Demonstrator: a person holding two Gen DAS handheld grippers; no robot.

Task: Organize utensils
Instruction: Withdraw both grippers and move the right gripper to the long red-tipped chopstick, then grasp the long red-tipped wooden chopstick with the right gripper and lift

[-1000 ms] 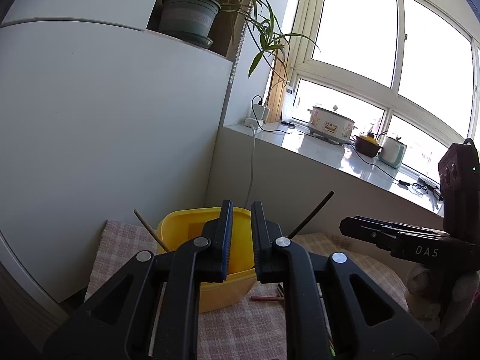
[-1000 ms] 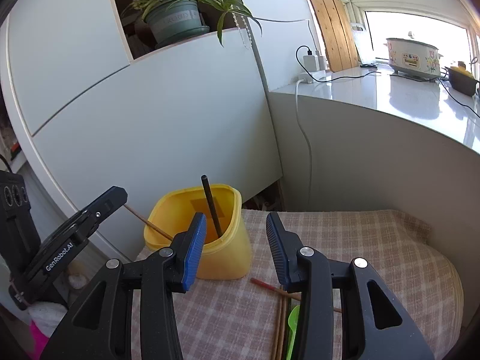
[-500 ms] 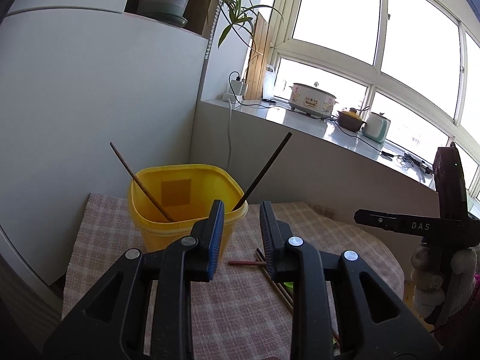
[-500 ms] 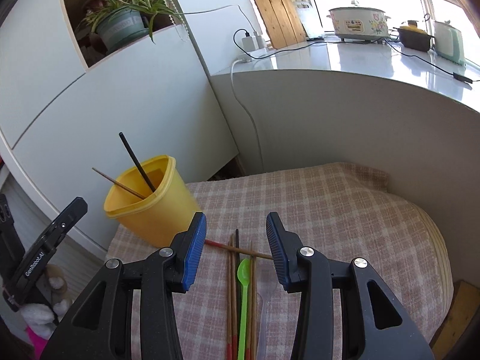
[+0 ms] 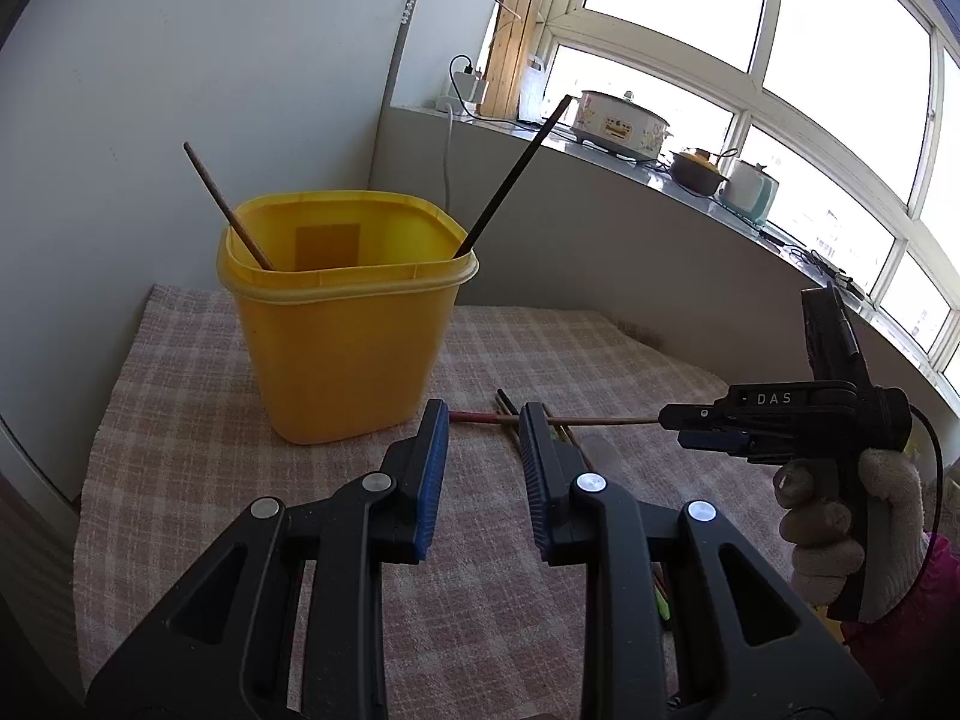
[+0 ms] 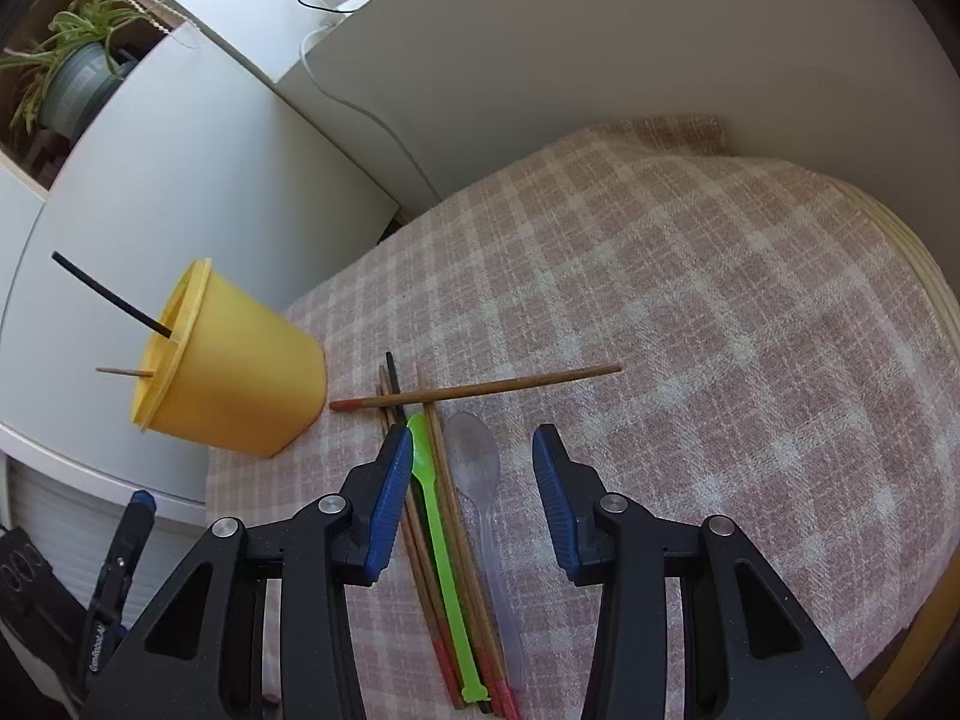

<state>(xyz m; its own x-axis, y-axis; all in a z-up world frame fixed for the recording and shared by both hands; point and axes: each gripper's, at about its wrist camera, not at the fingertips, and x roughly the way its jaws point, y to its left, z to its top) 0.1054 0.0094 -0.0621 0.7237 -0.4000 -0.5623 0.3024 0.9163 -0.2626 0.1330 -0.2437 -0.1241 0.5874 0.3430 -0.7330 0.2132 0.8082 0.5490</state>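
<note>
The right gripper (image 6: pixel 472 489) hangs with fingers spread wide and empty, directly over a green utensil (image 6: pixel 441 546), clear plastic spoon (image 6: pixel 480 468) and wooden chopsticks (image 6: pixel 456 540) on the checked cloth (image 6: pixel 690 300). One chopstick (image 6: pixel 480 389) lies crosswise beyond. The left gripper (image 5: pixel 483 468) is parted too, empty. Farther back, the yellow container (image 5: pixel 348 324) holds a brown chopstick (image 5: pixel 225 204) and a black chopstick (image 5: pixel 513 174).
</note>
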